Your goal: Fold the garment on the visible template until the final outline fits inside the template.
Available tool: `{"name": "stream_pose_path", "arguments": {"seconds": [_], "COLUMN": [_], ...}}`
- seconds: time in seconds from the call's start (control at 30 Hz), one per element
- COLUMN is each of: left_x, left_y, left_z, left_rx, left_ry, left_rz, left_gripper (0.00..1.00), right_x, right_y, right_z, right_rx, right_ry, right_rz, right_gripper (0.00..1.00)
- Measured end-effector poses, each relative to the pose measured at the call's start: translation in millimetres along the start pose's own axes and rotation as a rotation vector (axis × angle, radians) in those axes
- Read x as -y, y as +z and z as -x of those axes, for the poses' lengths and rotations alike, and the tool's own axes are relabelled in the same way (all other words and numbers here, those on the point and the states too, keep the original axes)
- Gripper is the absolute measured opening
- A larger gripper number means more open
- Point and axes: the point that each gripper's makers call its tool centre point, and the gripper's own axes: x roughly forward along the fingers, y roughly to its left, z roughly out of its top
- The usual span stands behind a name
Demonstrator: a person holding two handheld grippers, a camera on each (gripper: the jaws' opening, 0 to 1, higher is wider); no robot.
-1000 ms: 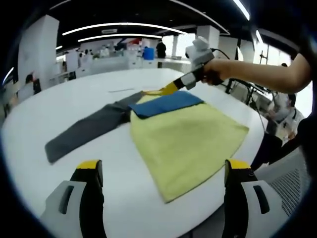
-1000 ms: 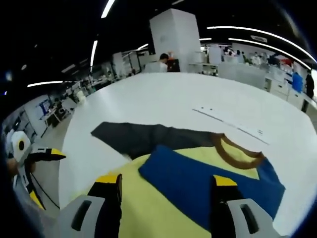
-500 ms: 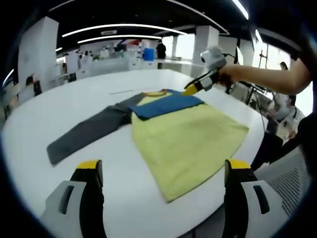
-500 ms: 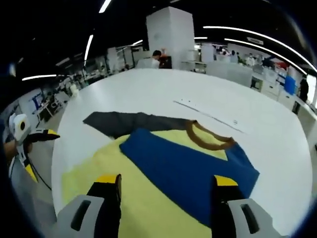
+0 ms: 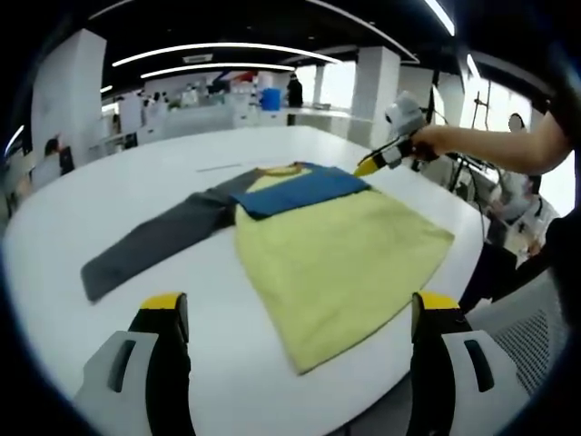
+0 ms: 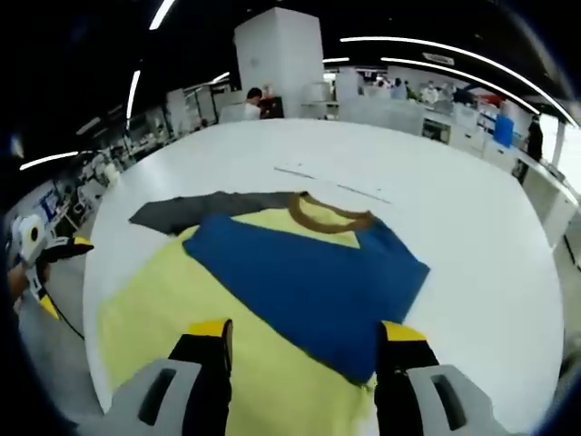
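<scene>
Pulling back off garment (image 5: pixel 336 254), right tool (image 5: pixel 368 167) now clear of collar; both tools w/ jaws apart, empty.

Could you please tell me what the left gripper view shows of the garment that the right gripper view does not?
The left gripper view takes in the gray sleeve stretched to its cuff, and the right gripper held beside the blue panel. The right gripper view looks down on the brown collar and catches the left gripper off the table's edge. Both share the yellow garment spread flat on the white table.

Yellow-tipped grey gripper fingers (image 5: pixel 165 304)
</scene>
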Motion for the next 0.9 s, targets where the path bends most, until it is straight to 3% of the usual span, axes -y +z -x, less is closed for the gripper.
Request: {"name": "stream_pose_path", "arguments": {"seconds": [0.4,0.9], "left_x": [1.3,3.1], "left_y": [-1.4,-1.8], "left_z": [-1,-2], "left_rx": [-0.006,-0.006], "left_ry": [-0.002,-0.006], "left_rz": [0.003,0.007], "left_gripper": [0.99,0.99], "right_x": [29,41], "right_y": [-41.2,-58.1], "right_z": [4,10], "right_rx": [-0.081,-0.088], "right_ry": [-0.096,-0.166], "right_rz": [0.004,-0.049], "right_gripper": [0.32,0.07]}}
